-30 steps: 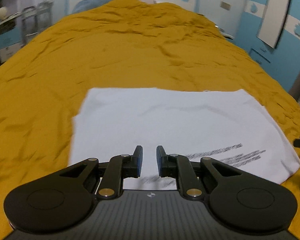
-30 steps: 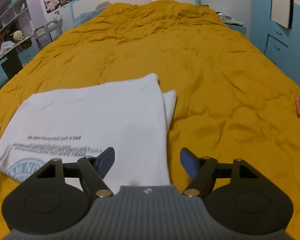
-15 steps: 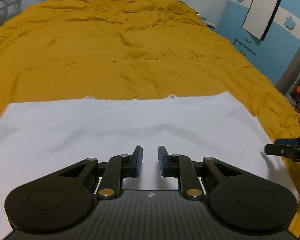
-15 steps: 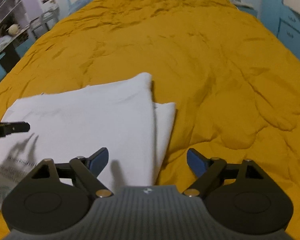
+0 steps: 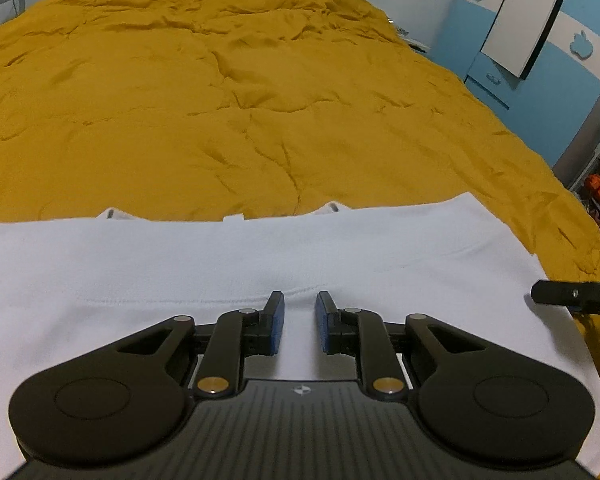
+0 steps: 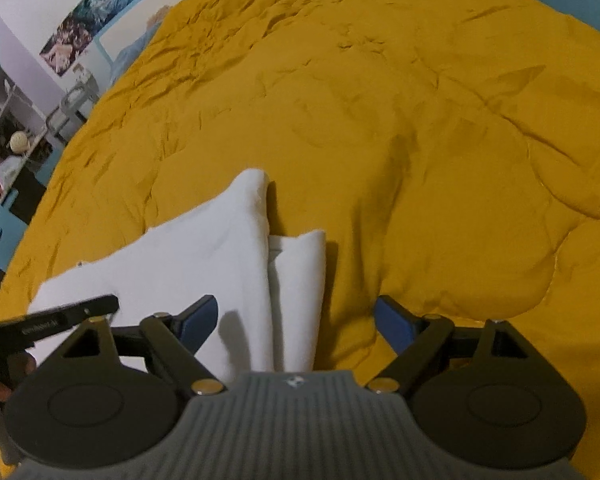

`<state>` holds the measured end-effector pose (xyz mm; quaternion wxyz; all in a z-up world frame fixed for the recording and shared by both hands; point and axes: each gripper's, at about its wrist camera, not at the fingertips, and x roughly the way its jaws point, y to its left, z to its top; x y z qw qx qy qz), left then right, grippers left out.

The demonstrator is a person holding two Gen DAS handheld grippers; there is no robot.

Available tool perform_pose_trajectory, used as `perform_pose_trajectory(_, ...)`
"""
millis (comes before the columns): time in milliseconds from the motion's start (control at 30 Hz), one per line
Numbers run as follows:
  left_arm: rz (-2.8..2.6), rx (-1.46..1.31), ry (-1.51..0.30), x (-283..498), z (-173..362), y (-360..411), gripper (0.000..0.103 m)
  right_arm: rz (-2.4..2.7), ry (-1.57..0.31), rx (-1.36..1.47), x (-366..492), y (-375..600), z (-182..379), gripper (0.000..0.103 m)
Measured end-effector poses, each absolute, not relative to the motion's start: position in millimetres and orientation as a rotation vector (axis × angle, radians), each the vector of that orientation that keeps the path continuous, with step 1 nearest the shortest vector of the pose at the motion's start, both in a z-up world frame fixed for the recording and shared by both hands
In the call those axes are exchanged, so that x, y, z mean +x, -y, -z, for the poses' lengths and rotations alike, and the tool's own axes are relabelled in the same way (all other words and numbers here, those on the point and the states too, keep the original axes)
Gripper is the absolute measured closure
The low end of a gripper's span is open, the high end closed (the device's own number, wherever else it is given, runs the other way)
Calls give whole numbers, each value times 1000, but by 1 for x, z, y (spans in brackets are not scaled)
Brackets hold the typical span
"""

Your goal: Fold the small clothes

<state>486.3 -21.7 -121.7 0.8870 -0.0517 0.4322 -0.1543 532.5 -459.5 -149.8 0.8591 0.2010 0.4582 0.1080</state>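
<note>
Right now my left gripper (image 5: 299,322) hangs over the white shirt (image 5: 260,256), its blue pads (image 5: 277,322) drawn close with a narrow gap and nothing pinched between them; bare cloth shows through the gap. Just past the fingertips a stitched hem runs across the fabric. From this view the shirt lies flat on the bed (image 5: 220,100), its far edge straight, with small bits of an under layer peeking out beyond it. At the right edge of that view I can see a black finger of my right gripper (image 5: 572,294) reaching in over the shirt's side. On the right wrist view, my right gripper (image 6: 296,320) is spread wide, though the jaws are easing inward a touch, and they grip nothing: the left pad (image 6: 198,318) sits above the shirt (image 6: 204,248), the right pad (image 6: 394,322) above the yellow cover, and the shirt's folded side edge runs up between them. A second, narrower layer sticks out beside the upper fold there, and the far corner of the fold is bunched up slightly. My left gripper (image 6: 60,320) shows as a black finger at the left of this view, over the cloth. Beyond the bed (image 6: 420,120) are blue cabinets (image 5: 540,60) and a wall poster (image 6: 80,20).
</note>
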Motion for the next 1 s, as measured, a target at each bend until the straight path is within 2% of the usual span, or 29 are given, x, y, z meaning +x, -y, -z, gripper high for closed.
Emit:
perform_pose_trajectory(100,314,-104,-894,490,123,22,82,-232,-949,475,538,460,150,41)
perform_pose_trajectory(167,315,-103,-881,493,122,25,82,-233,-953,492,541,456,150,62)
perform_pose_trajectory(200,313,-97,-877,494,122,26,82,-239,-951,496,541,454,150,66)
perform_pose_trajectory(233,312,-87,-873,497,121,28,82,-241,-945,498,539,454,148,79)
perform_pose_trajectory(267,310,-81,-871,500,121,31,82,-240,-940,494,538,451,147,87)
perform_pose_trajectory(367,299,-39,-884,512,122,41,82,-240,-918,475,534,445,141,94)
perform_pose_trajectory(500,287,-31,-905,522,120,45,82,-252,-895,459,534,439,130,95)
perform_pose_trajectory(633,325,-52,-856,502,92,31,82,-270,-872,449,531,428,107,96)
perform_pose_trajectory(867,259,-20,-781,458,23,-41,82,-323,-831,495,516,389,56,97)
perform_pose_trajectory(1000,166,-26,-792,432,1,-97,82,-362,-826,489,510,344,28,97)
